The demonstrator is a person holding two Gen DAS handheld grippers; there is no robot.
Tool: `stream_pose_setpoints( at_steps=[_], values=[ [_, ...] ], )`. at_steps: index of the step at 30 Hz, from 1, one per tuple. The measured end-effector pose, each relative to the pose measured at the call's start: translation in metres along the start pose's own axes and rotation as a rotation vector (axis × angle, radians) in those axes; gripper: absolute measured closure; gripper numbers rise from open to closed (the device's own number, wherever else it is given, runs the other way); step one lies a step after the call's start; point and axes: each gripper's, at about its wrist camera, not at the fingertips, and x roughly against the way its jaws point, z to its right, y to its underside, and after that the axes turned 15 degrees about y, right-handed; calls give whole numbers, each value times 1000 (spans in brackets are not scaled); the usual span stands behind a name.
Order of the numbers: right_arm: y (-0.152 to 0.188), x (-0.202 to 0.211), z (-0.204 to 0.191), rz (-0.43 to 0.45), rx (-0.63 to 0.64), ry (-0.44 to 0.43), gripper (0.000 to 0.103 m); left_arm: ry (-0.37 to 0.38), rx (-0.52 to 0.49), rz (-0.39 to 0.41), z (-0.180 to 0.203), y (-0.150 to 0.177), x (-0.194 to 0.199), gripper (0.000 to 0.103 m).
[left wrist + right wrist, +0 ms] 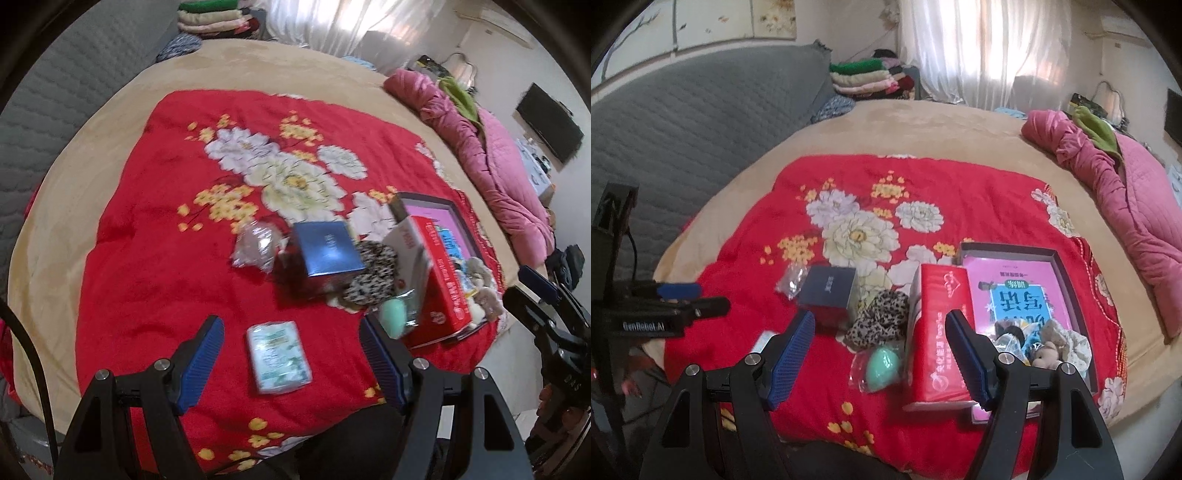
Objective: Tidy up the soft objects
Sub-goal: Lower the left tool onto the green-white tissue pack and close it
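On the red flowered blanket (147, 221) lie a pale green tissue pack (279, 357), a leopard scrunchie (373, 273) (881, 321), a mint green sponge in a clear bag (393, 314) (882, 363), a clear plastic bag (255, 245) (790, 282), a blue box (327, 253) (829, 291) and a red tissue box (439, 280) (940, 332). A dark tray (1067, 280) holds a pink book, a small plush bear (1047, 356) and a pale scrunchie (1071, 341). My left gripper (291, 354) is open around the tissue pack, above it. My right gripper (879, 356) is open above the sponge.
The tan bed cover (923, 125) surrounds the blanket. A pink quilt (1126, 206) lies at the right edge. Folded clothes (864, 77) are stacked at the back by the grey padded headboard (683, 129). The right gripper also shows at the right edge of the left wrist view (546, 314).
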Motion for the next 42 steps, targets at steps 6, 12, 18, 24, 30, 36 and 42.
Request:
stream_pose_setpoints(
  at_steps=[6, 12, 18, 24, 30, 36, 42],
  values=[
    [14, -14, -16, -36, 53, -3, 29, -10, 51, -41, -26, 16, -9, 28],
    [28, -29, -35, -66, 152, 24, 29, -18, 52, -92, -31, 29, -28, 28],
    [47, -54, -55, -103, 287, 82, 29, -14, 68, -163, -33, 36, -57, 28],
    [60, -85, -73, -128, 440, 172, 29, -9, 89, -213, -37, 40, -82, 28],
    [73, -111, -94, -139, 617, 260, 29, -11, 109, -251, -42, 40, -101, 28],
    [84, -135, -106, -147, 731, 300, 29, -11, 118, -274, -45, 35, -117, 28],
    [84, -153, -112, -152, 760, 311, 32, -15, 129, -281, -51, 27, -126, 28]
  ],
)
